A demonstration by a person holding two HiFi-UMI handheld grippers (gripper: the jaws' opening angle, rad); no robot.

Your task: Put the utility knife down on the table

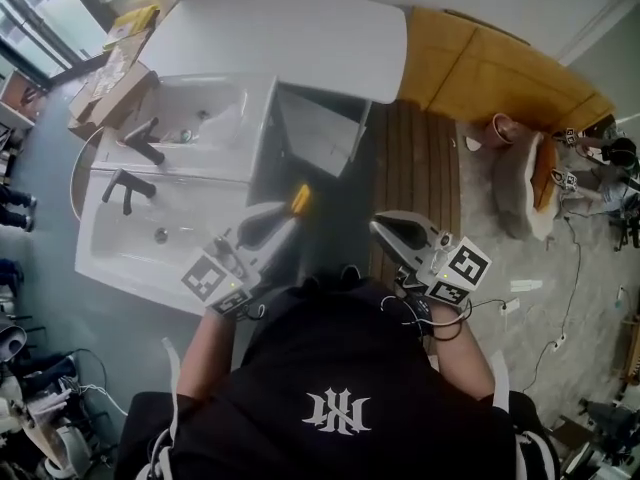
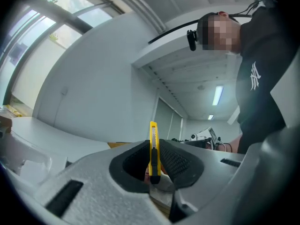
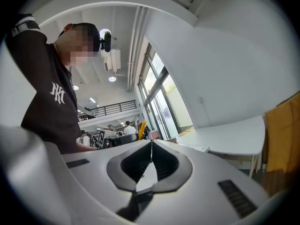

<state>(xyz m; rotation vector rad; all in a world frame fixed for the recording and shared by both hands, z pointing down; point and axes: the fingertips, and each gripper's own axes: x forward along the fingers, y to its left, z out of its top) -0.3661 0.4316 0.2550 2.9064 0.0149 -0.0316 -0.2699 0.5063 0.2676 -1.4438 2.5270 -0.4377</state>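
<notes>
The yellow utility knife [image 1: 300, 199] sticks out of my left gripper [image 1: 283, 220], which is shut on it in front of my chest. In the left gripper view the knife [image 2: 153, 146] stands upright, pinched edge-on between the two dark pads of the left gripper [image 2: 153, 168]. My right gripper [image 1: 385, 228] is held level with it to the right, about a hand's width away. In the right gripper view the right gripper [image 3: 151, 150] has its jaws pressed together with nothing between them, and the yellow knife [image 3: 141, 129] shows small beyond them. Both grippers hover above the floor gap, off the table.
A white round-cornered table [image 1: 290, 33] lies ahead. White units [image 1: 175, 213] with black handles [image 1: 128, 184] stand at the left, with cardboard boxes [image 1: 110, 78] behind. A wooden floor strip [image 1: 410, 158] and a yellow panel [image 1: 490, 78] are at the right.
</notes>
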